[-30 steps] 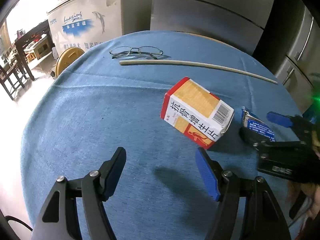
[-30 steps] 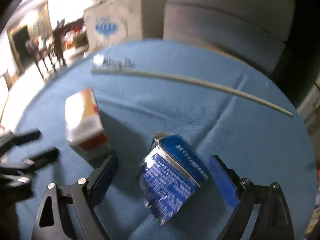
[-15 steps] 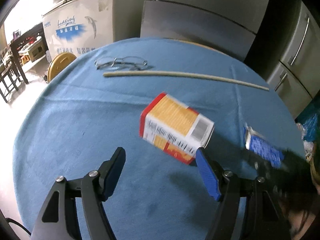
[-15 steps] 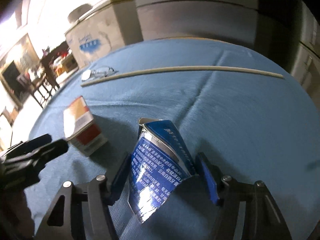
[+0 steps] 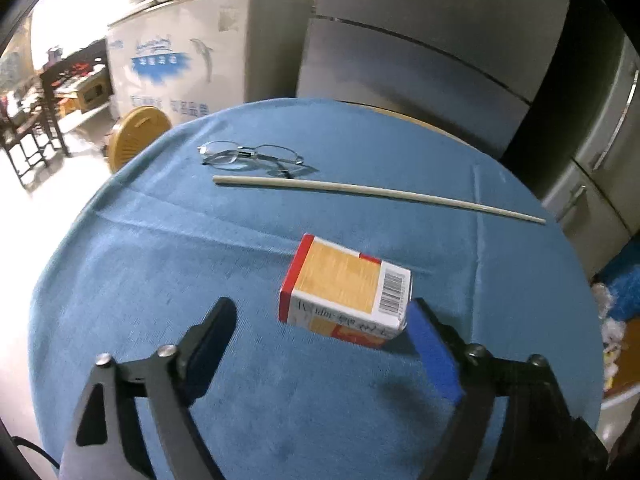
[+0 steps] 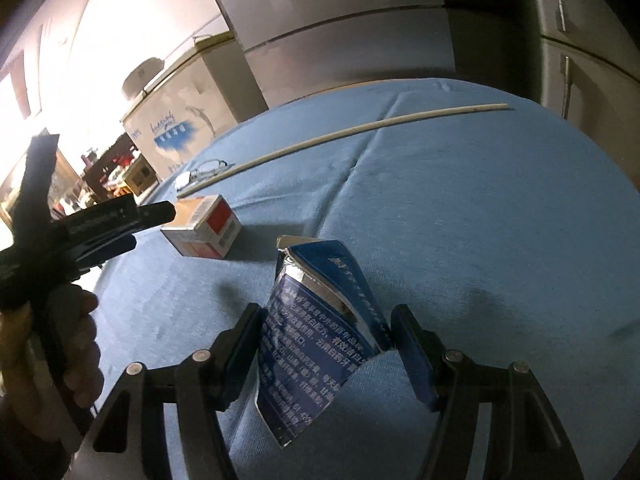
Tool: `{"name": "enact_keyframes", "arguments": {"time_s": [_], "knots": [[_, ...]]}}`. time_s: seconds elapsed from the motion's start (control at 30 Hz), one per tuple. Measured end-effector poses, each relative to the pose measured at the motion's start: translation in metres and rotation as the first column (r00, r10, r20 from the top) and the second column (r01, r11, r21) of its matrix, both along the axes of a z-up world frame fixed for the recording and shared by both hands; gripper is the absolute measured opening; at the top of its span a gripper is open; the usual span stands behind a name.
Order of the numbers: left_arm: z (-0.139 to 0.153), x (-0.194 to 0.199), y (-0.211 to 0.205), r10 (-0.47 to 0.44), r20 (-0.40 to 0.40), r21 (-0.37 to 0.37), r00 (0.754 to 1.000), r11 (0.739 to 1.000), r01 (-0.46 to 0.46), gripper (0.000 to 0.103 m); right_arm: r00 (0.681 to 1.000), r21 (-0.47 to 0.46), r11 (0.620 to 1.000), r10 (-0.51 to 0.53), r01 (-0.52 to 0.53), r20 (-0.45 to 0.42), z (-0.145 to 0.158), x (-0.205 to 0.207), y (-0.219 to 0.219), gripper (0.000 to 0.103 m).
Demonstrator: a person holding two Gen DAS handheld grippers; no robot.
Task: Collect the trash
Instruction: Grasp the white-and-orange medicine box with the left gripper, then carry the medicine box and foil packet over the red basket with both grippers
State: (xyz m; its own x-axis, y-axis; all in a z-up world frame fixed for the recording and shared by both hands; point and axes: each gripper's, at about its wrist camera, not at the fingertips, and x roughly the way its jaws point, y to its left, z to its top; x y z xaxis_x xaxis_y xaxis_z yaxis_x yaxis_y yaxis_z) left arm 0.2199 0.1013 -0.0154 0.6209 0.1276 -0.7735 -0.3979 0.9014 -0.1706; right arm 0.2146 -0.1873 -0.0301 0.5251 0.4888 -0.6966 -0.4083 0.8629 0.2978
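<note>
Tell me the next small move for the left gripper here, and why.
Probably ease the left gripper forward and slightly right so the orange-and-red box sits centred between its fingers. Its jaws are opening with nothing pressed between them: the box lies on the blue cloth, just ahead, near the blue pad. The right gripper is already shut on the torn blue carton.
</note>
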Motion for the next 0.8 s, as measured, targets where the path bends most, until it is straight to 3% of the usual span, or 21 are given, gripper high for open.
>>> {"name": "enact_keyframes", "arguments": {"time_s": [0.1, 0.23, 0.3, 0.43, 0.6, 0.63, 0.8], "knots": [[0.0, 0.007, -0.007, -0.12, -0.006, 0.03, 0.993, 0.992, 0.121, 0.087, 1.0, 0.014, 1.0, 0.004, -0.004, -0.002, 0.0, 0.001, 0.002, 0.069], [-0.004, 0.016, -0.033, -0.288, -0.057, 0.181, 0.956, 0.939, 0.294, 0.088, 1.0, 0.022, 1.0, 0.008, -0.008, -0.003, -0.001, 0.0, 0.003, 0.069], [-0.009, 0.022, -0.03, -0.278, -0.06, 0.199, 0.959, 0.938, 0.284, 0.088, 1.0, 0.022, 1.0, 0.008, -0.008, -0.004, -0.001, 0.0, 0.002, 0.069], [-0.026, 0.038, -0.011, -0.221, -0.088, 0.131, 0.971, 0.964, 0.231, 0.088, 1.0, 0.022, 1.0, 0.003, -0.003, -0.006, -0.001, 0.0, 0.0, 0.069], [-0.044, 0.048, -0.012, -0.237, -0.145, 0.126, 0.961, 0.959, 0.255, 0.088, 1.0, 0.021, 1.0, 0.003, -0.003, -0.009, -0.002, 0.0, 0.001, 0.069], [-0.044, 0.047, -0.011, -0.246, -0.128, 0.117, 0.961, 0.958, 0.261, 0.082, 1.0, 0.021, 1.0, 0.004, -0.003, -0.008, -0.002, 0.0, 0.001, 0.069], [-0.029, 0.028, -0.015, -0.251, -0.059, 0.135, 0.966, 0.957, 0.257, 0.082, 1.0, 0.025, 1.0, -0.004, 0.004, 0.004, 0.002, -0.005, 0.0, 0.069]]}}
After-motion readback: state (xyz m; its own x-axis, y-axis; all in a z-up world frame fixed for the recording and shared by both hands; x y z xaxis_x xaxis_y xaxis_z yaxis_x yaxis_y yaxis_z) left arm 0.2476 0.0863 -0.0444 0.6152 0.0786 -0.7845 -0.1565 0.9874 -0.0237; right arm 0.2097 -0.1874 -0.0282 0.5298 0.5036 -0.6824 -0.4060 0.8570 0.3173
